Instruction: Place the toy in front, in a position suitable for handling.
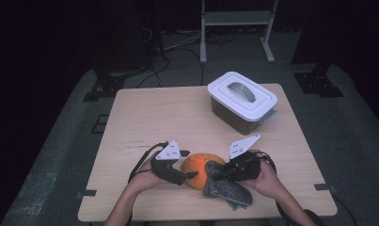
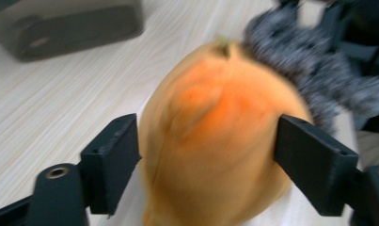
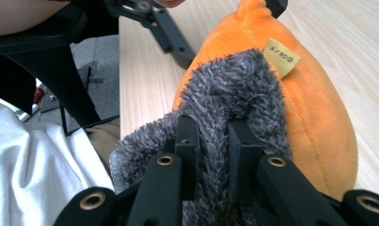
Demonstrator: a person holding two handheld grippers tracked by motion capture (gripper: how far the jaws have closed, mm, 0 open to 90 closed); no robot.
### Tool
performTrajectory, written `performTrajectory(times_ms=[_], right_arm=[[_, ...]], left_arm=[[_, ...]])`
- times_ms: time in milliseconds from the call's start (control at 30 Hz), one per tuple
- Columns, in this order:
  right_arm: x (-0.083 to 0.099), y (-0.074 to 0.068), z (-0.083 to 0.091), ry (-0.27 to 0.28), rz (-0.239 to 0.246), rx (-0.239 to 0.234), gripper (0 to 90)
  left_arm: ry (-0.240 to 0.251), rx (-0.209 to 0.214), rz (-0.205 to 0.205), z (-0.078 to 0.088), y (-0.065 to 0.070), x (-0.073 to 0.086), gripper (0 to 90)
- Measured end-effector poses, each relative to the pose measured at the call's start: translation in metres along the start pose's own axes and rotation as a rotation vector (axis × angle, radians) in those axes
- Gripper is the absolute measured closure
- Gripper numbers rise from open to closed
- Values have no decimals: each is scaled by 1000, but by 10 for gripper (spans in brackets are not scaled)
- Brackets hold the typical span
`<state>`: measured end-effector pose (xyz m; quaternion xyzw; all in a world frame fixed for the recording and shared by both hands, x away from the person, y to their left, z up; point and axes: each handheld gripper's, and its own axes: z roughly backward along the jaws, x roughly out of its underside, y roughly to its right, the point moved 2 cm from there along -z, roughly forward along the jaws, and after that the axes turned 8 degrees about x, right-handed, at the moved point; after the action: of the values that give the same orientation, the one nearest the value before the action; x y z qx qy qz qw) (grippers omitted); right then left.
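Observation:
An orange plush toy (image 1: 196, 167) lies near the table's front edge, with a grey fuzzy cloth (image 1: 227, 190) draped over its right side. My left gripper (image 1: 189, 175) comes in from the left. In the left gripper view, its jaws (image 2: 208, 141) stand on either side of the plush toy (image 2: 210, 108), and both pads touch it. My right gripper (image 1: 217, 173) reaches in from the right. In the right gripper view it is shut (image 3: 213, 125) on a fold of the grey cloth (image 3: 234, 84), which lies against the plush toy (image 3: 314, 117) beside its yellow tag.
A lidded white and grey storage box (image 1: 241, 101) with a grey handle stands at the back right of the wooden table (image 1: 168, 117). In the left gripper view, the box (image 2: 65, 23) sits beyond the plush. Cables and a metal stand are on the floor behind.

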<state>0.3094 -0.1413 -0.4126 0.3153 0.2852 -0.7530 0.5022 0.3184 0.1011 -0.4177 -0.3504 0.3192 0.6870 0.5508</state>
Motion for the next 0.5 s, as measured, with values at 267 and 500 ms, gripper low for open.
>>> performTrajectory(times_ms=[267,500], right_arm=[[-7,-10,0,17,37,25,768],[-6,-4,3,29,48,54,771]], left_arm=[[-51,-12,-70,-8,8,0,322],[-29,7,-84,-4,3,6,411]])
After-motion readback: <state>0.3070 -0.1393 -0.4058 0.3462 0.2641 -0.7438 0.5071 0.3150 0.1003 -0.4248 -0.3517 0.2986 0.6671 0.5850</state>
